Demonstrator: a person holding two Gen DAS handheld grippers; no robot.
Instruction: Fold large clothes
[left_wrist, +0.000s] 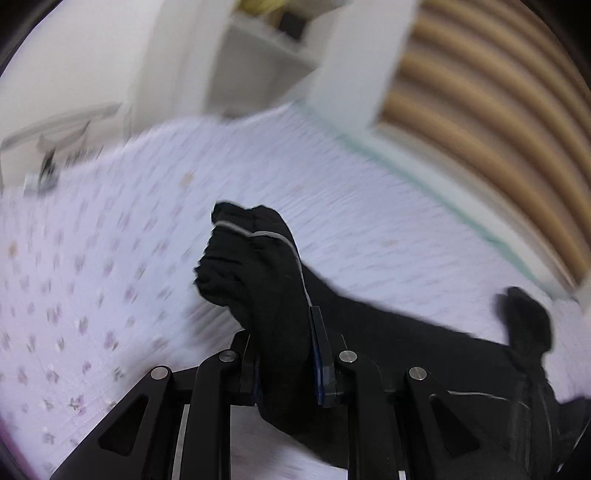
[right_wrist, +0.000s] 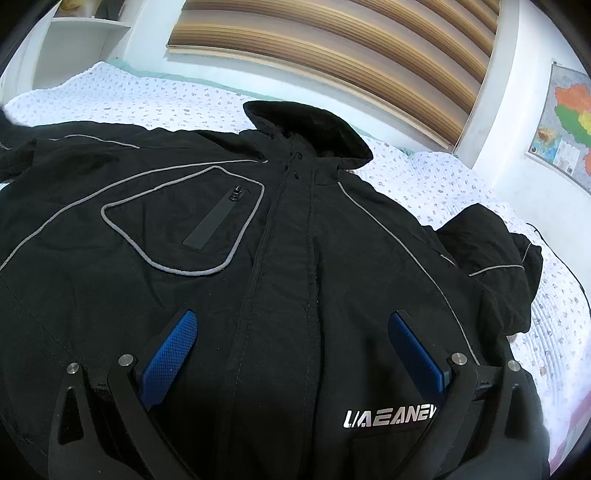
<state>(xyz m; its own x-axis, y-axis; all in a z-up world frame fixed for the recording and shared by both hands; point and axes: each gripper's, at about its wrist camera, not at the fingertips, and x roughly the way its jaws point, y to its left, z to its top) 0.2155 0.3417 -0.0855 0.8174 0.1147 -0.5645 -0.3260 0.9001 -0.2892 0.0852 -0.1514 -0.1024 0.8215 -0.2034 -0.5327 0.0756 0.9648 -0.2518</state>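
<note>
A black hooded jacket (right_wrist: 295, 240) with grey piping lies face up and spread on the bed. Its hood (right_wrist: 314, 125) points toward the headboard, and one sleeve (right_wrist: 495, 258) is bunched at the right. My right gripper (right_wrist: 291, 317) hovers open over the jacket's lower front, its blue pads (right_wrist: 173, 354) wide apart on either side of the zip flap. In the blurred left wrist view, my left gripper (left_wrist: 282, 332) is shut on a bunched end of the other black sleeve (left_wrist: 255, 266), held above the bed. The rest of that sleeve trails off to the lower right.
The bed has a white floral cover (left_wrist: 92, 258) (right_wrist: 443, 177). A slatted wooden headboard (right_wrist: 332, 48) runs along the far side. White shelves (right_wrist: 85, 40) stand at the far left, and a coloured map (right_wrist: 565, 122) hangs on the right wall.
</note>
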